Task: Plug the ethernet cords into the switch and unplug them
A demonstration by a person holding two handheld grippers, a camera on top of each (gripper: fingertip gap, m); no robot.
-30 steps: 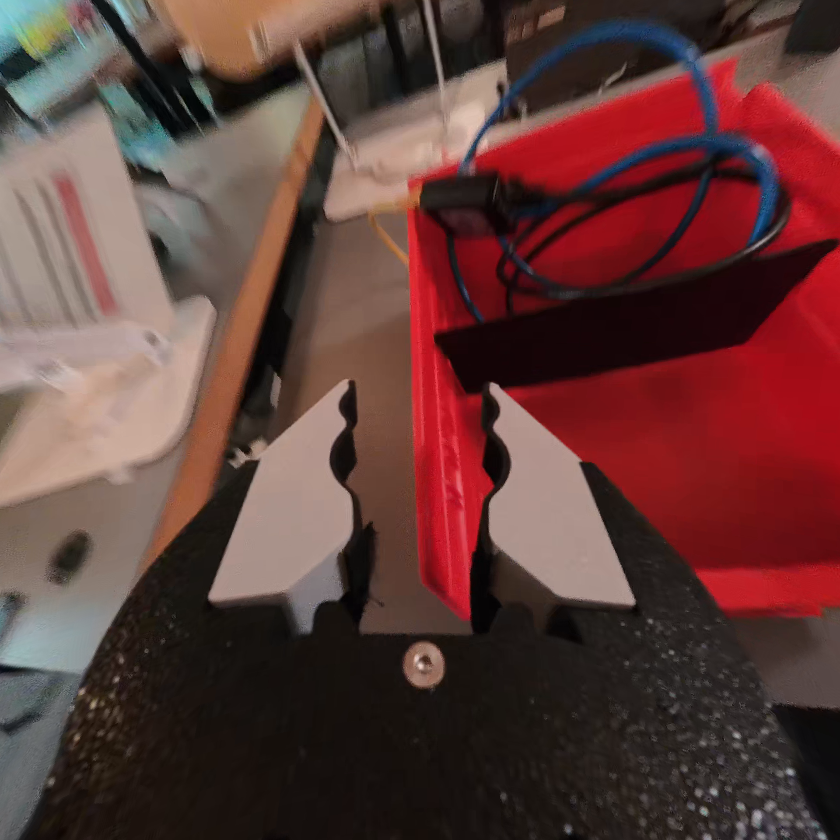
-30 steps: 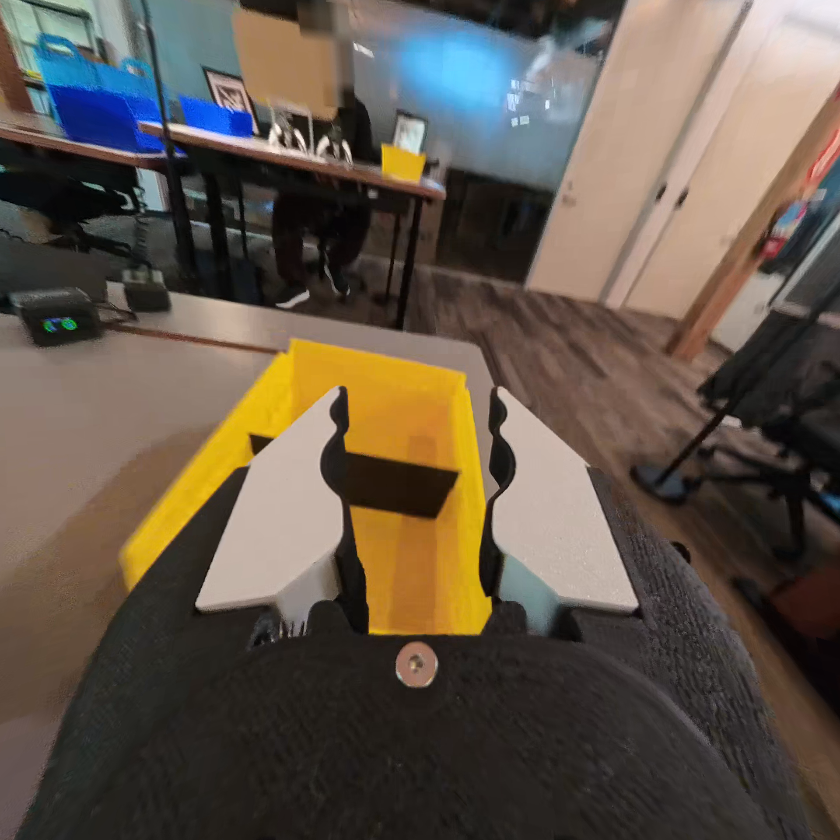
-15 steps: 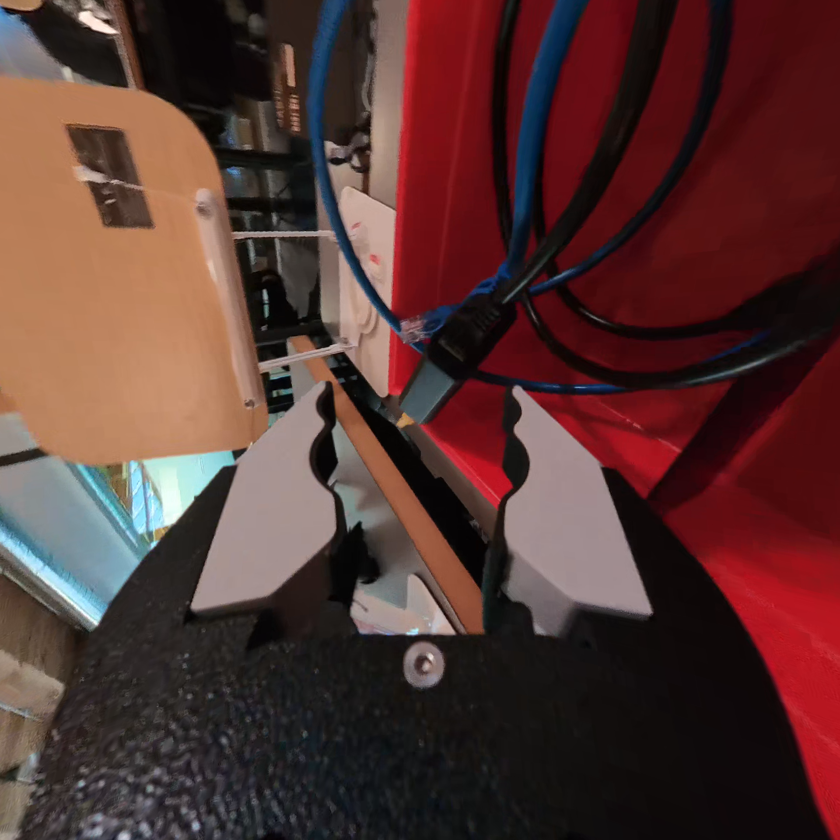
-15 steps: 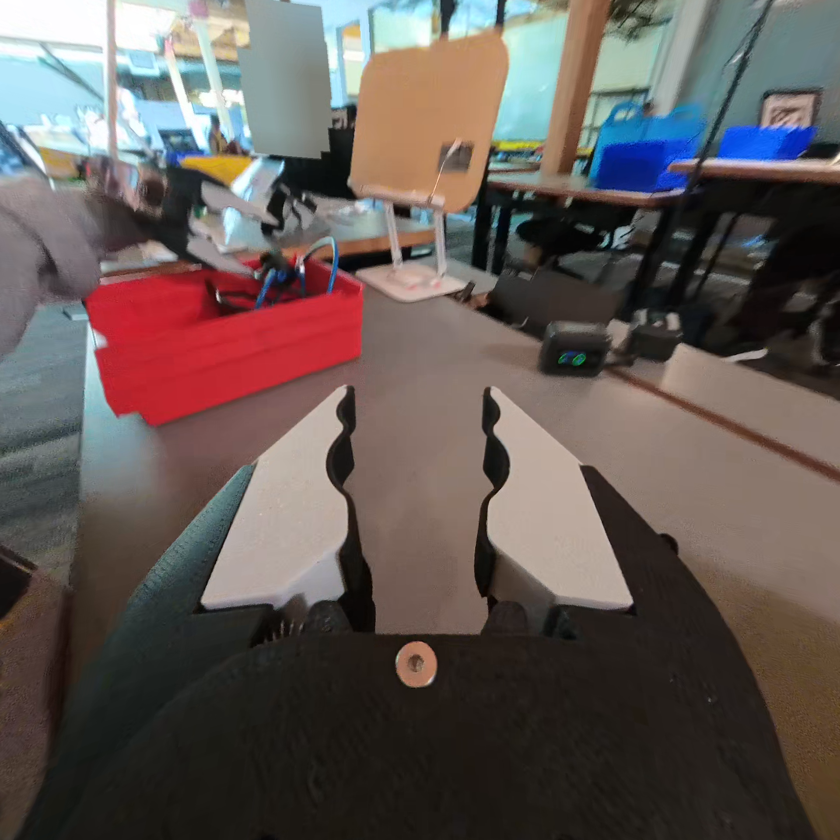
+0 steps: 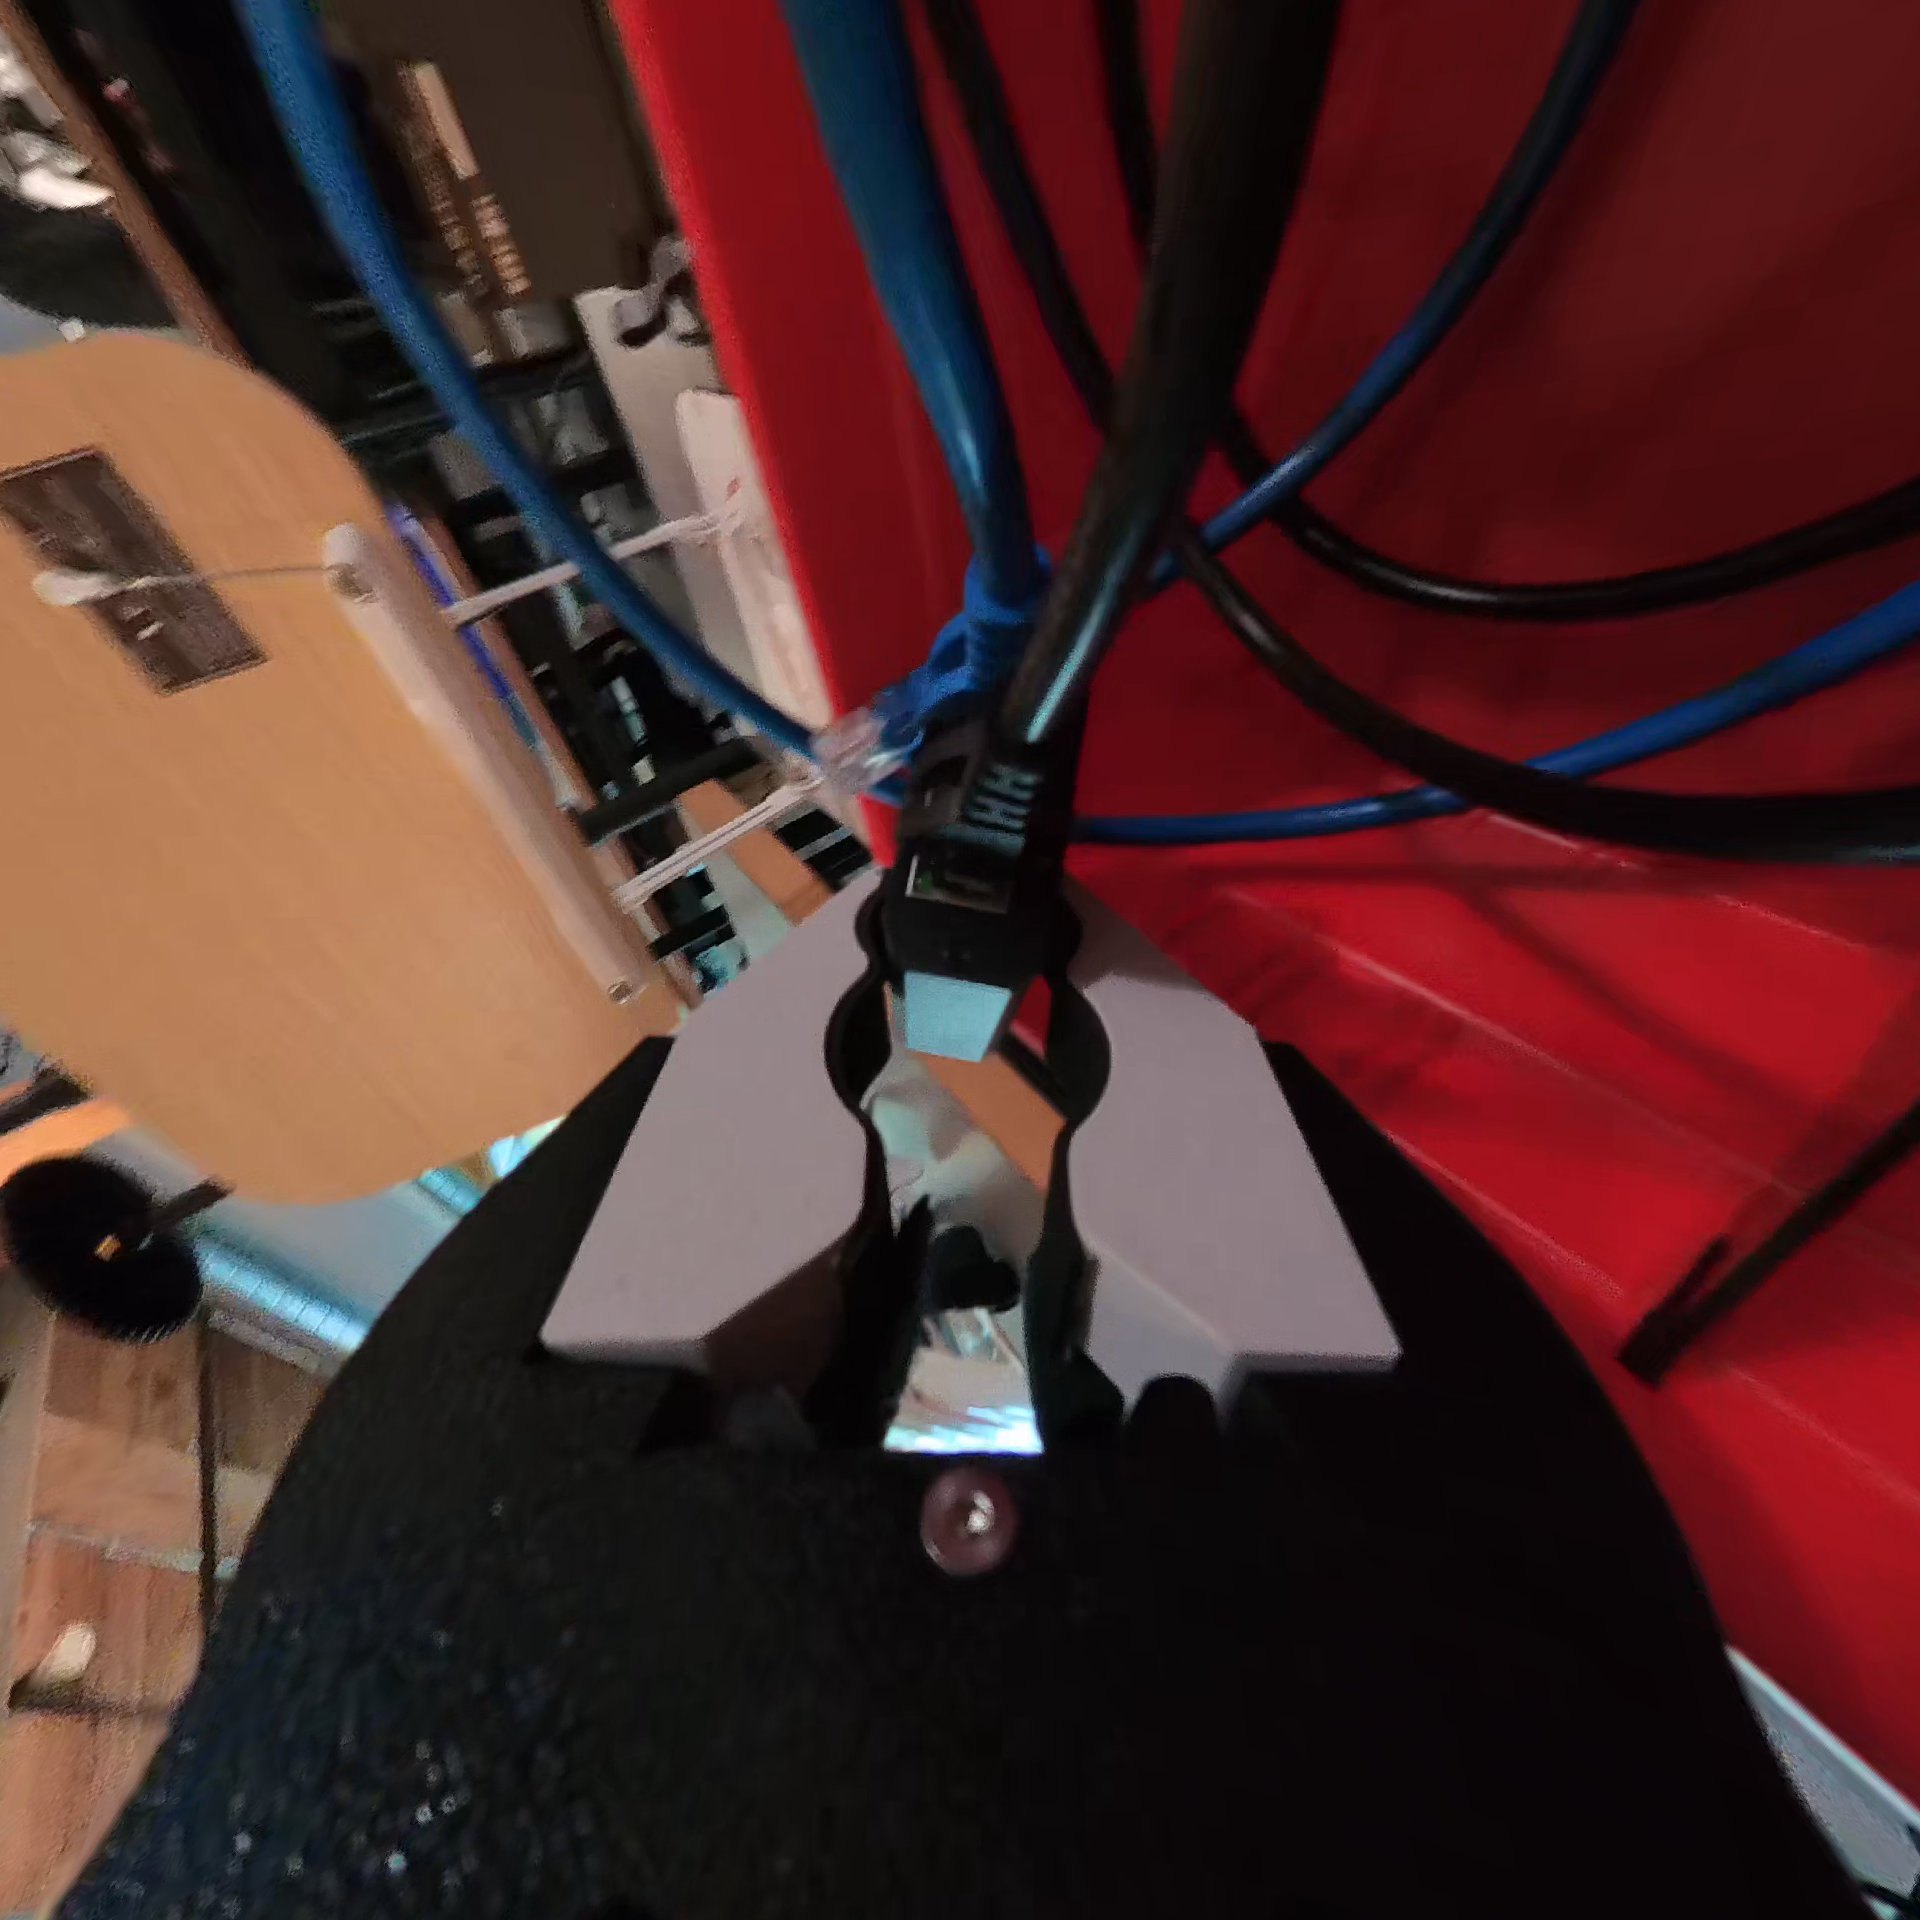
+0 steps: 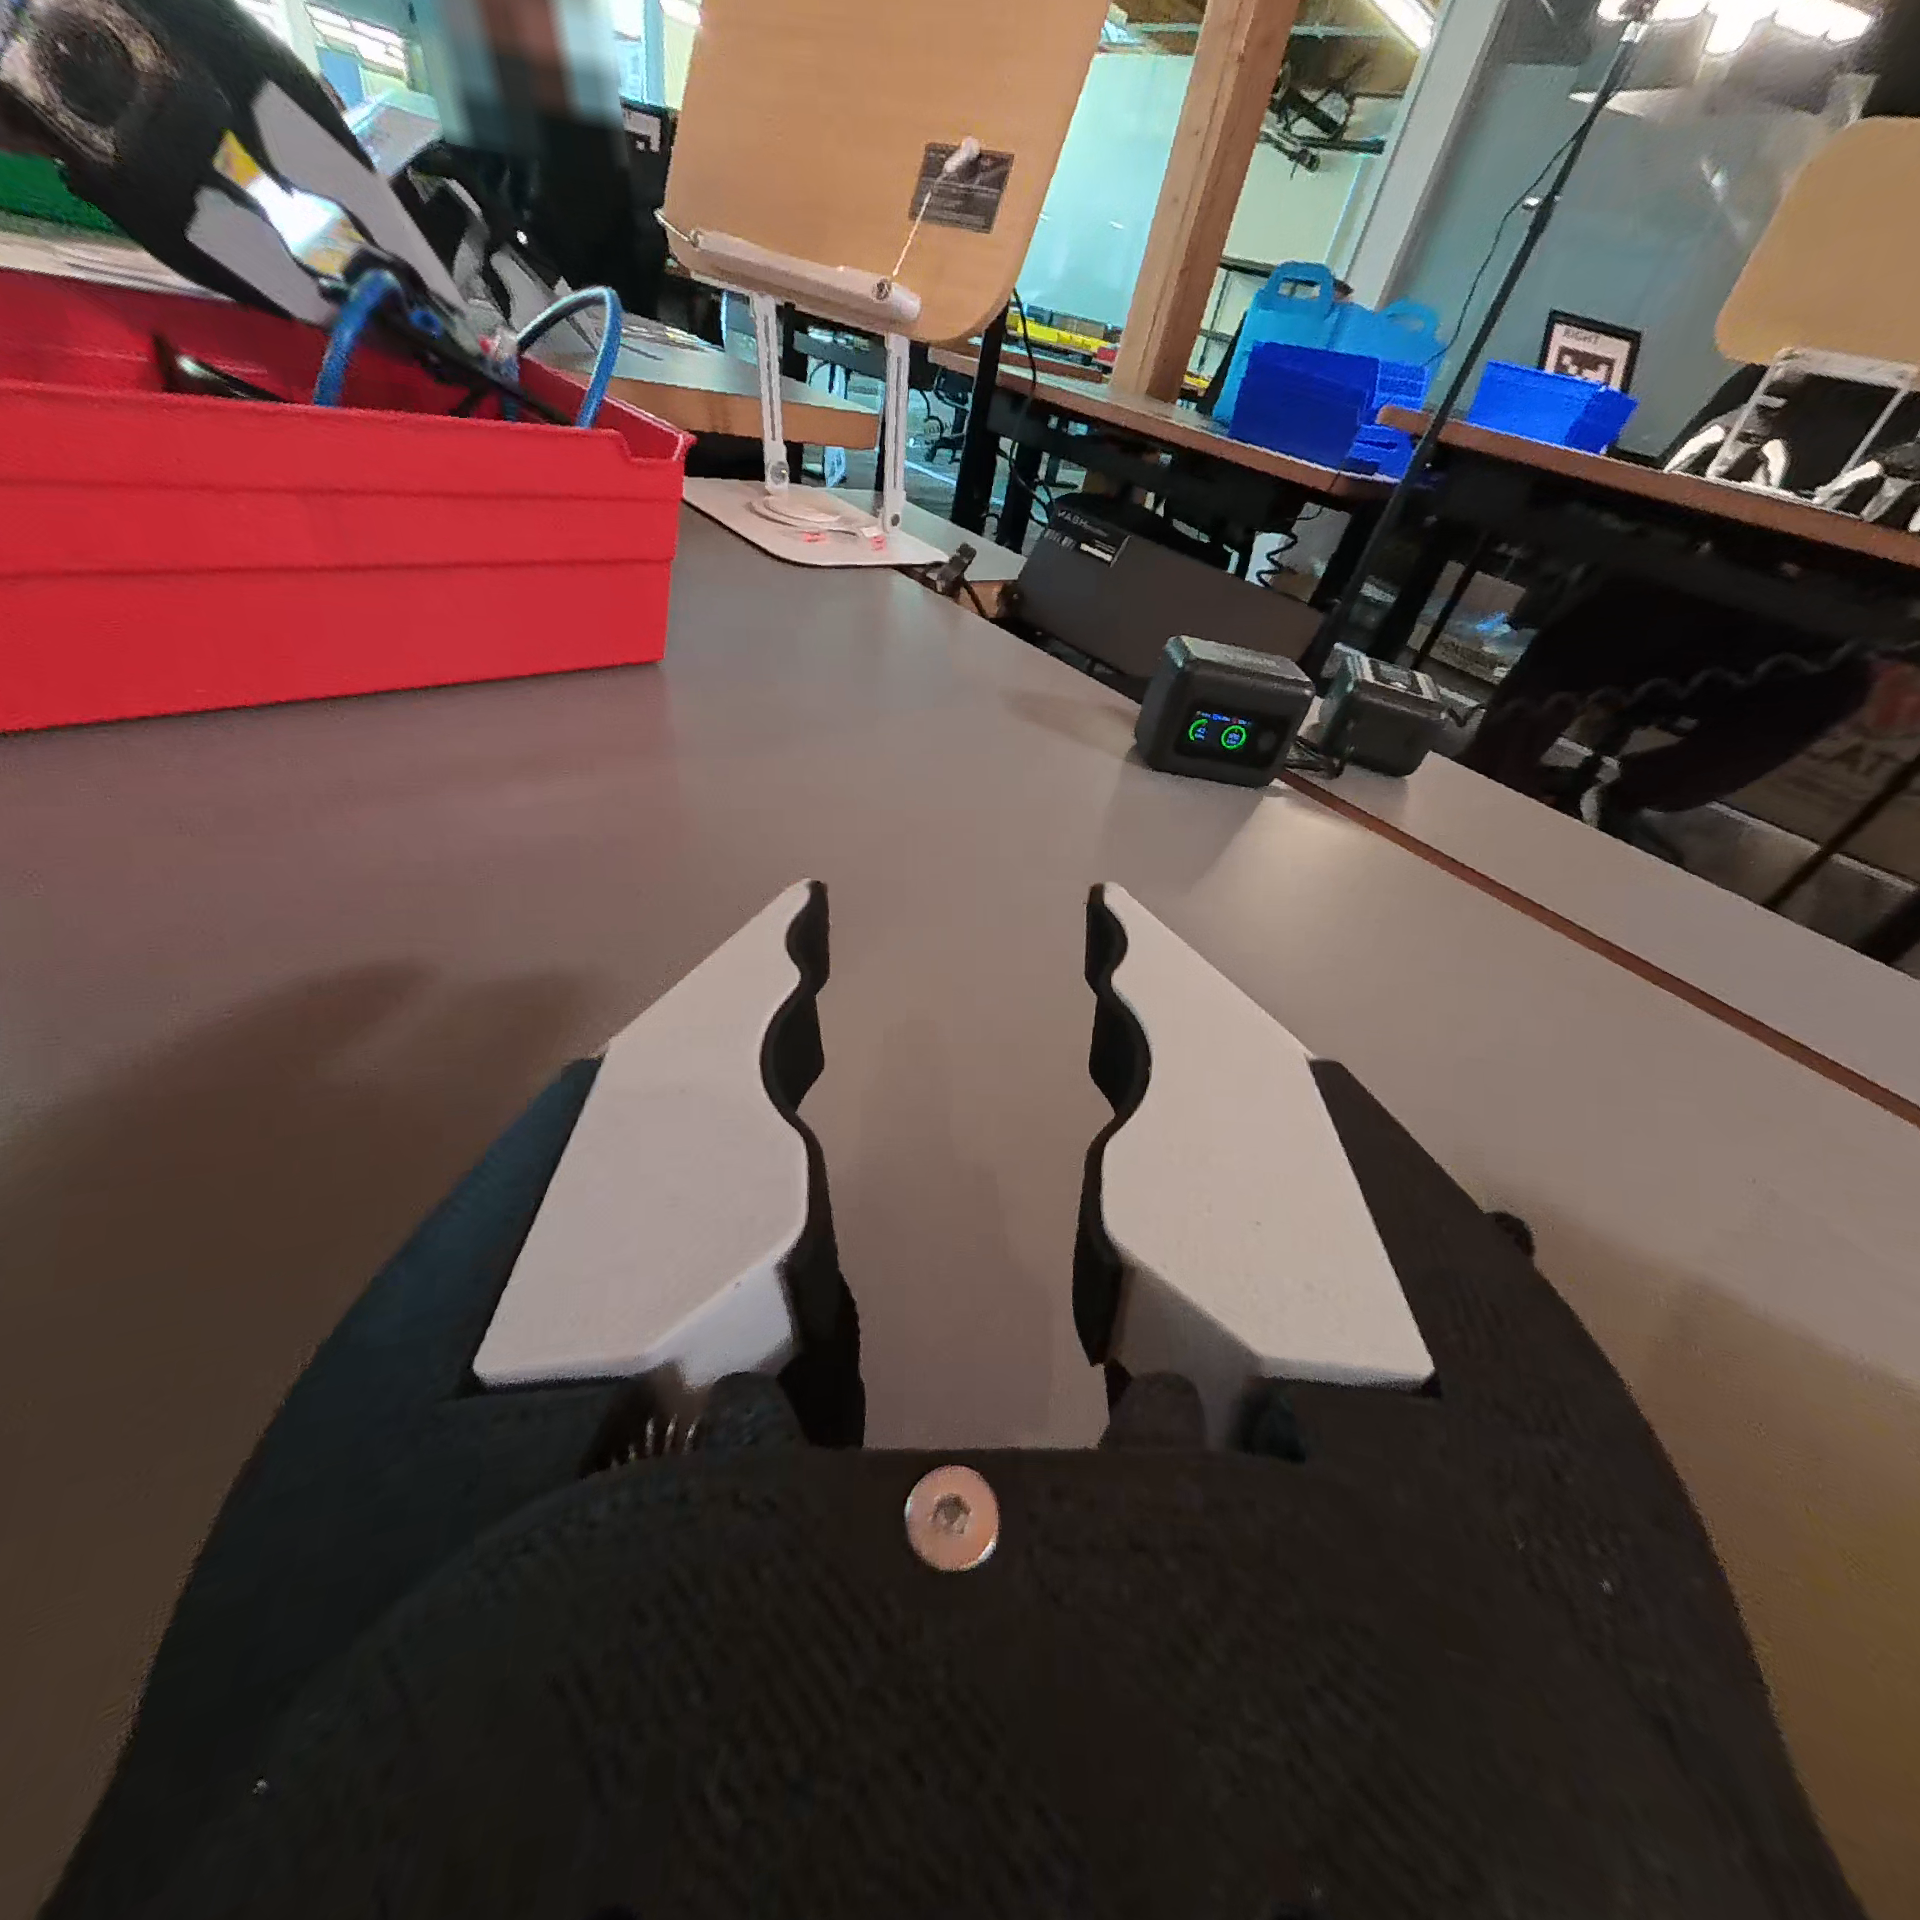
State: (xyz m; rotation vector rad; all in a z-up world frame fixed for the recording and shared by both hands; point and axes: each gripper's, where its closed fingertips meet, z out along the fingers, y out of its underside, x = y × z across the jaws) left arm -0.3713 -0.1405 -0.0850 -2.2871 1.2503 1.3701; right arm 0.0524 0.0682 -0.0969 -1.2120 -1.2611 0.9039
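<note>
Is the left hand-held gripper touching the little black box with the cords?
Touching. The left wrist view shows the left hand-held gripper with both fingertips pressed against the sides of the black box, no gap.

Left wrist view rolled sideways, close inside the red bin [image 5: 1558,1039], right wrist view low over the tabletop [image 6: 935,748], facing that bin [image 6: 312,540] from farther off
</note>
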